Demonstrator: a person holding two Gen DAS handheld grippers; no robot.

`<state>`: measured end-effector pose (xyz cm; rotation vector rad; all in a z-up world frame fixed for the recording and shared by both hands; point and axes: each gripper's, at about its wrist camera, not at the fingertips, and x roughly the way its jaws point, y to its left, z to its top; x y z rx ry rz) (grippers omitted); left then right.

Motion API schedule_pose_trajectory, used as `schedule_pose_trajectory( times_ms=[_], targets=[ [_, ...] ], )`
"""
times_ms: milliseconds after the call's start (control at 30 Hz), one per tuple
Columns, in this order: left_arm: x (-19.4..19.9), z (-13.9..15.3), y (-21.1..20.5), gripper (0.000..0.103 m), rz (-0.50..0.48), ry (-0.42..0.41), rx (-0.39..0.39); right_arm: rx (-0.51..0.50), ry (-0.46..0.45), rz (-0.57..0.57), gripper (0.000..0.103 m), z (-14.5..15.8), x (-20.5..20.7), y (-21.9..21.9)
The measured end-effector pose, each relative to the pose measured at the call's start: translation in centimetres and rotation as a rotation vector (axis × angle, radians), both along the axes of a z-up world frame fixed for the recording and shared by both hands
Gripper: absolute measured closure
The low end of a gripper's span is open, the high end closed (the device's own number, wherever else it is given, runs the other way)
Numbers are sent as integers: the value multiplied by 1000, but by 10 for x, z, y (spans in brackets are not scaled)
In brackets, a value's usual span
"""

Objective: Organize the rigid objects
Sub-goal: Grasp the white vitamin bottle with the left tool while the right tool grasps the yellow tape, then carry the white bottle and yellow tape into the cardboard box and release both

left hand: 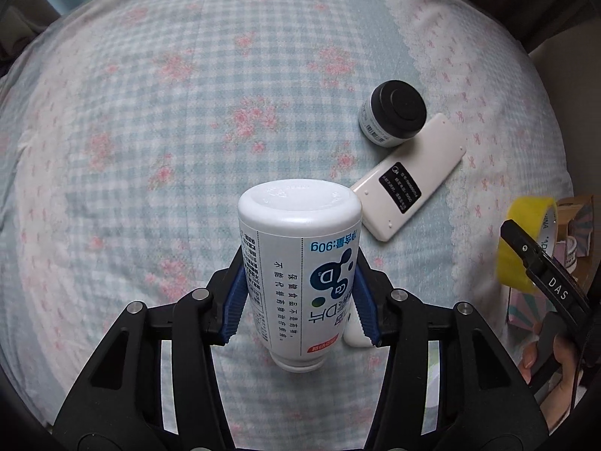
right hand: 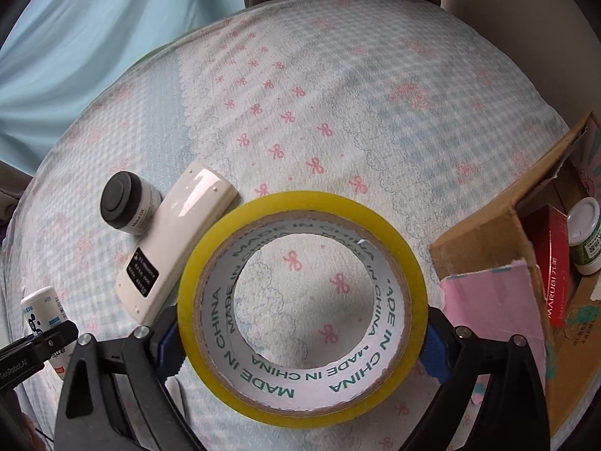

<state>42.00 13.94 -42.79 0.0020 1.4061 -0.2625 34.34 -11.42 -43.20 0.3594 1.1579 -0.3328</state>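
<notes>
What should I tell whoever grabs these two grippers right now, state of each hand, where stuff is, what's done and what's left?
Left gripper: shut on the white supplement bottle.
Right gripper: shut on the yellow tape roll.
Cardboard box at right already holds a red packet and a green-label bottle.
On the bedspread: black-lidded jar touching the white remote.
Left: likely box both held items, then the jar and remote.

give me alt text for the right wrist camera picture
The right claw grips a yellow tape roll above a floral bedspread. A white remote and black-lidded jar lie left; an open cardboard box sits right.
</notes>
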Motion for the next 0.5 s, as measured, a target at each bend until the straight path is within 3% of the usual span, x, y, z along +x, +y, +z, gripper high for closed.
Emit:
schedule_pose_trajectory(
  times_ms=[500],
  targets=[
    [-103, 158, -17, 56, -110, -142, -152, -18, -97, 109, 7, 170, -102, 17]
  ],
)
